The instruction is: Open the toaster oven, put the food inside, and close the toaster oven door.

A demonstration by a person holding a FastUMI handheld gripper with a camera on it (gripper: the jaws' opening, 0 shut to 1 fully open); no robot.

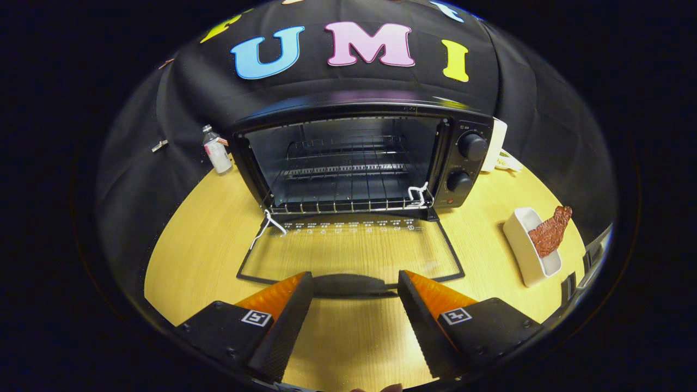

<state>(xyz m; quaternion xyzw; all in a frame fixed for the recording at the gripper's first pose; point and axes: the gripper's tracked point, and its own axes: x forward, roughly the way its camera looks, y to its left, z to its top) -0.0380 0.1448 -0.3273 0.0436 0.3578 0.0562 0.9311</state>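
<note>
A black toaster oven stands on the wooden table, beyond my fingers. Its glass door lies folded down flat toward me, and the door handle sits just ahead of my fingertips. Inside, a wire rack is bare. To the right of the oven a white rectangular dish holds a reddish-brown piece of food that sticks out over its far end. My gripper is open, with nothing between its fingers, a little short of the handle.
A small white bottle stands left of the oven by the black cloth wall. A white object sits behind the oven's right side, next to the two control knobs. Bare table lies on either side of the door.
</note>
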